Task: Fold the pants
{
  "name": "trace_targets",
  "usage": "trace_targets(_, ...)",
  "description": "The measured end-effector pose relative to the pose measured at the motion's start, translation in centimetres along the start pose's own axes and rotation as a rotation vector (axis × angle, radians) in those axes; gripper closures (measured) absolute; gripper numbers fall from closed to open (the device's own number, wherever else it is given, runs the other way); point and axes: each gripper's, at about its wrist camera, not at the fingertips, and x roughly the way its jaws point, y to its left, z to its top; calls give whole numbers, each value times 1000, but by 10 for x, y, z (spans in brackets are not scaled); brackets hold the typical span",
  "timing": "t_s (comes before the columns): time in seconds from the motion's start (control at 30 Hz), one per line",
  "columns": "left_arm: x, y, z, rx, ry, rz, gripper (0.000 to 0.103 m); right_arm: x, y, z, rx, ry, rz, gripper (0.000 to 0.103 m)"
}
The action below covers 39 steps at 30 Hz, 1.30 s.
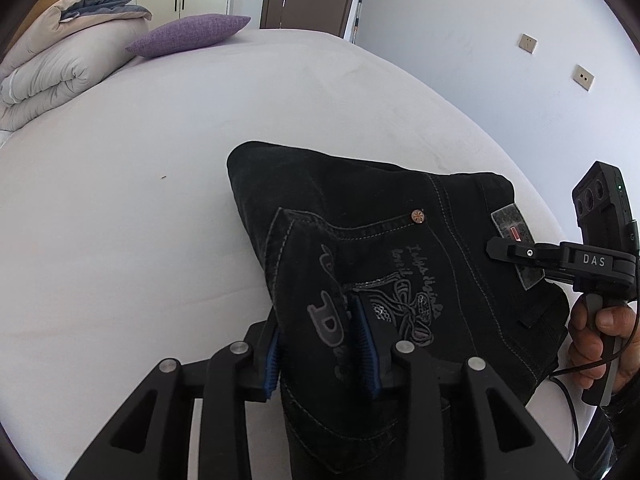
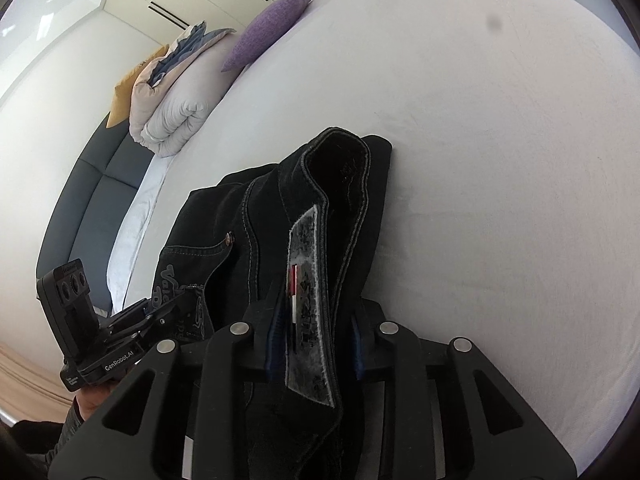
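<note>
Bare bed (image 1: 120, 220) lies open beyond the pants (image 1: 360, 208); folded duvet (image 1: 60, 72) and purple pillow (image 1: 188, 34) block its far end.

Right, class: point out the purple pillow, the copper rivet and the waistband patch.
purple pillow (image 1: 188, 36), left wrist view, middle of cushion.
copper rivet (image 1: 417, 216), left wrist view, pocket corner.
waistband patch (image 2: 310, 304), right wrist view, patch centre.

Bright, even daylight fills both views. The white bed (image 1: 160, 200) is nearly washed out, while the black pants (image 1: 360, 248) lose detail. Strong fisheye bending and dark vignetting at corners; a smudge spot (image 2: 495, 23) shows.
</note>
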Motion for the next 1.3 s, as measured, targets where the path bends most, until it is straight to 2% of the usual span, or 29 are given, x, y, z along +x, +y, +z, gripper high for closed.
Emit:
trace_targets(0.13, -9, 4, 0, 12, -26, 41, 62, -4, 9, -7, -1, -22, -43, 72)
trace_targets(0.23, -26, -1, -9, 20, -60, 81, 52, -27, 13, -32, 20, -64, -52, 58)
trace_targets(0.37, -59, -5, -28, 18, -131, 113, 42, -55, 22, -57, -1, -107, -105, 58)
trace_targets(0.43, -79, -9, -39, 29, -175, 148, 25, -70, 31, -75, -27, -131, -138, 58)
trace_targets(0.57, -114, -23, -60, 50, -271, 189, 8, -100, 47, -112, -61, -182, -201, 58)
trace_targets(0.6, -124, -26, -68, 54, -296, 211, 1, -106, 52, -123, -72, -191, -221, 58)
trace_targets(0.73, -158, -39, -97, 67, -398, 276, 0, -131, 74, -170, -142, -241, -322, 58)
trace_targets(0.87, -188, -51, -124, 60, -444, 297, 0, -151, 96, -214, -218, -268, -381, 58)
trace_targets(1.0, -210, -59, -141, 19, -460, 366, 0, -175, 114, -248, -250, -327, -422, 57)
trace_targets(1.07, -222, -63, -146, 7, -487, 393, 0, -189, 122, -261, -266, -376, -445, 49)
trace_targets(1.17, -245, -70, -157, -7, -567, 438, 0, -215, 139, -278, -317, -477, -491, 37)
trace_targets(1.2, -252, -72, -160, -14, -581, 432, 0, -225, 145, -285, -342, -515, -509, 32)
trace_targets(1.23, -258, -72, -161, -18, -583, 410, 0, -233, 151, -289, -362, -544, -526, 21)
trace_targets(1.27, -261, -73, -162, -22, -579, 395, 0, -242, 157, -296, -380, -580, -548, 14)
trace_targets(1.3, -263, -73, -163, -28, -567, 390, 0, -251, 163, -304, -394, -620, -560, 12)
